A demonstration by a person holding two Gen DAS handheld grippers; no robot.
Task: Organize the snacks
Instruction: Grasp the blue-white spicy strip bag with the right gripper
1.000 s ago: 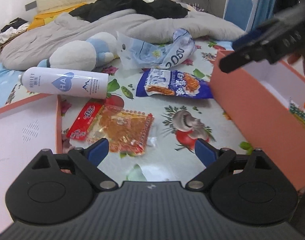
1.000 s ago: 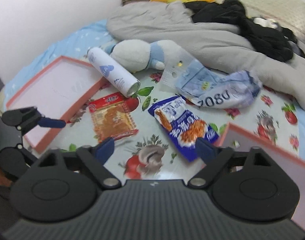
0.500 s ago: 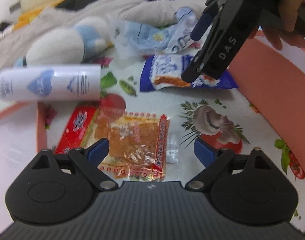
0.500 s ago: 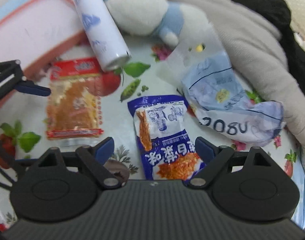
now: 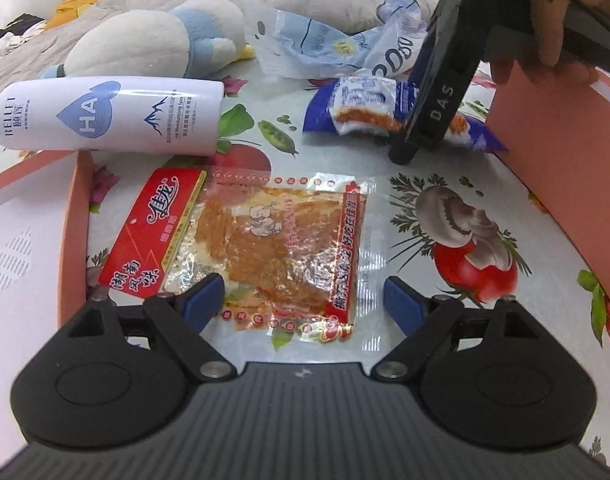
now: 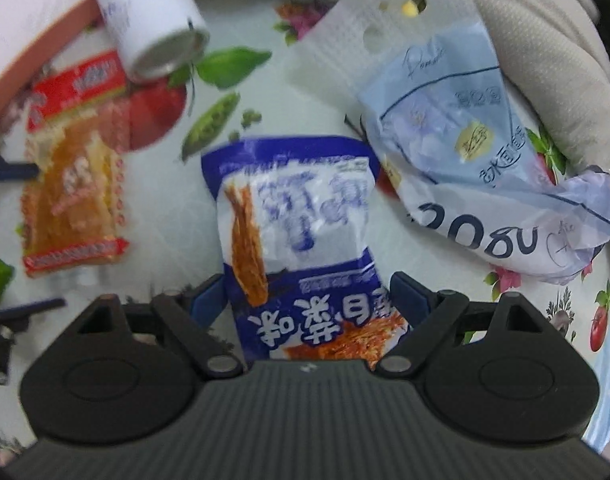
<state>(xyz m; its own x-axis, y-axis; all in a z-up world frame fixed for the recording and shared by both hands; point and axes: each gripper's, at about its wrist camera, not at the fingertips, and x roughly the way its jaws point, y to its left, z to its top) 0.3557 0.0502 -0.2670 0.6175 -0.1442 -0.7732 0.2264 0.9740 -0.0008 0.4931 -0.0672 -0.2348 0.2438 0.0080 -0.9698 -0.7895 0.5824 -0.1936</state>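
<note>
A: Left gripper (image 5: 304, 298) first. Jaws?

B: Wide apart on mine. The near end of the red-and-clear spicy strip packet (image 5: 261, 248) sits between the blue tips, flat on the fruit-print sheet (image 5: 421, 168). No squeeze yet. I'd say I'm low and nearly level so the tips can slide in at the packet's edges.

A: Right gripper (image 6: 305, 300)?

B: Also spread wide, straddling the blue-and-white snack bag (image 6: 301, 240), which lies lengthwise between the tips. Contact I cannot tell; that view is blurred. From the left camera the right gripper comes down steeply from the upper right, hand (image 5: 561, 20) on top, one finger over the bag.

A: Why there?

B: My guess: one snack per gripper, both headed for the pink box (image 5: 553, 128) just right of the bag.

A: Surroundings?

B: White spray can (image 5: 109, 114) lying on its side just beyond the red packet, pink box lid (image 5: 25, 240) at left, plush toy (image 5: 145, 40) and crumpled blue plastic bag (image 6: 477, 160) further back.
</note>
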